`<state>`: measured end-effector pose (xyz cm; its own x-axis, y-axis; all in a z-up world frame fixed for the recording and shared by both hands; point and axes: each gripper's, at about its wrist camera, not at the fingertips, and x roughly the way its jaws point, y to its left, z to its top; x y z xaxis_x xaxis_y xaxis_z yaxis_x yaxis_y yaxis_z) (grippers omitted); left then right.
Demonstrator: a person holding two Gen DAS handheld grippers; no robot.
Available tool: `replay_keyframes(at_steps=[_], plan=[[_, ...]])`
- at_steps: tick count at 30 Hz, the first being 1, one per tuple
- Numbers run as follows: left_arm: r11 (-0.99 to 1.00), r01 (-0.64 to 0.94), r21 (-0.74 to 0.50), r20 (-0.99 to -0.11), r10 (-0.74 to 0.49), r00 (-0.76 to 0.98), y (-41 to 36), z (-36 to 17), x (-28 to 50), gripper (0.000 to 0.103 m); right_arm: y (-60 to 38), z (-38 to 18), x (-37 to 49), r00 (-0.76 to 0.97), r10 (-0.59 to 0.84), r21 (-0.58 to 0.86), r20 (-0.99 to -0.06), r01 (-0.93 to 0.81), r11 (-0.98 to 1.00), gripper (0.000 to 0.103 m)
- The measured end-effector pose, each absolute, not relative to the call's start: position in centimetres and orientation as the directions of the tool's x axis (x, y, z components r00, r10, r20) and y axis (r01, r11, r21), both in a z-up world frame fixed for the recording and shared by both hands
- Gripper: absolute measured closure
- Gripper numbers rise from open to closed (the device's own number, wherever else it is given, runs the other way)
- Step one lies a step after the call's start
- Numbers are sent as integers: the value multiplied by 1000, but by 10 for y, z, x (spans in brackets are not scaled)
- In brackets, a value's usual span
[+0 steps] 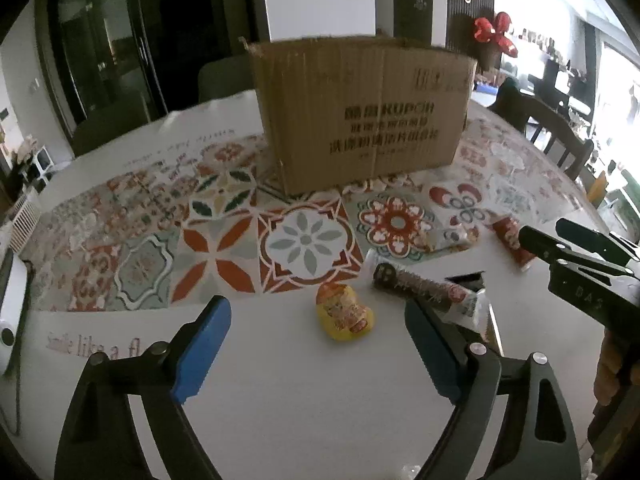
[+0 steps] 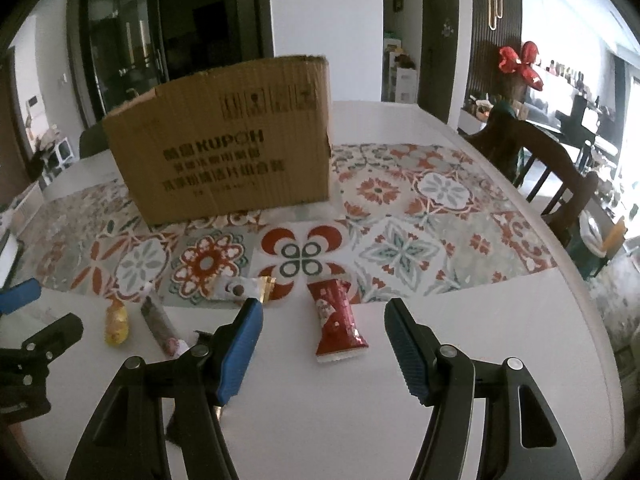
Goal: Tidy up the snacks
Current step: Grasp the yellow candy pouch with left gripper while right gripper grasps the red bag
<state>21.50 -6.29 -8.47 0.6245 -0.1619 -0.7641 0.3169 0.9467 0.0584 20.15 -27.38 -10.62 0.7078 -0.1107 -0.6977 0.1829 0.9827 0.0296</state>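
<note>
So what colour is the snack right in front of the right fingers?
Red wrapper, with white ends; the right wrist view shows it best.

The inside of the cardboard box point(image 1: 360, 116) is hidden by its near wall, and the print on that wall is too blurred to read fully. In the left wrist view the dark snack bar point(image 1: 420, 286) is partly covered by a blue gripper finger point(image 1: 430, 350). The writing on the table point(image 1: 300, 400) is cut off by the other finger.
</note>
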Motion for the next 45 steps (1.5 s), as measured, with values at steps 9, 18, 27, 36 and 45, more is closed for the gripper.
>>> replay_keyframes(at_steps=[9,18,27,36,45], plan=[[952,306,24,-802,-165,574,-67,-107,235,19,-280,-125,216,671,-115,33,-732,204,979,40],[956,292,15,-820,-156,551,-71,-117,247,30,-284,-139,228,645,-98,53,-758,211,976,53],[957,287,-37,-842,-184,507,-71,-126,254,52,-281,-142,233,637,-96,42,-765,198,979,74],[955,294,-39,-847,-188,498,-71,-129,254,77,-279,-141,230,643,-100,34,-759,193,981,79],[949,315,-29,-821,-202,535,-72,-113,243,78,-275,-129,220,663,-83,48,-744,178,983,79]])
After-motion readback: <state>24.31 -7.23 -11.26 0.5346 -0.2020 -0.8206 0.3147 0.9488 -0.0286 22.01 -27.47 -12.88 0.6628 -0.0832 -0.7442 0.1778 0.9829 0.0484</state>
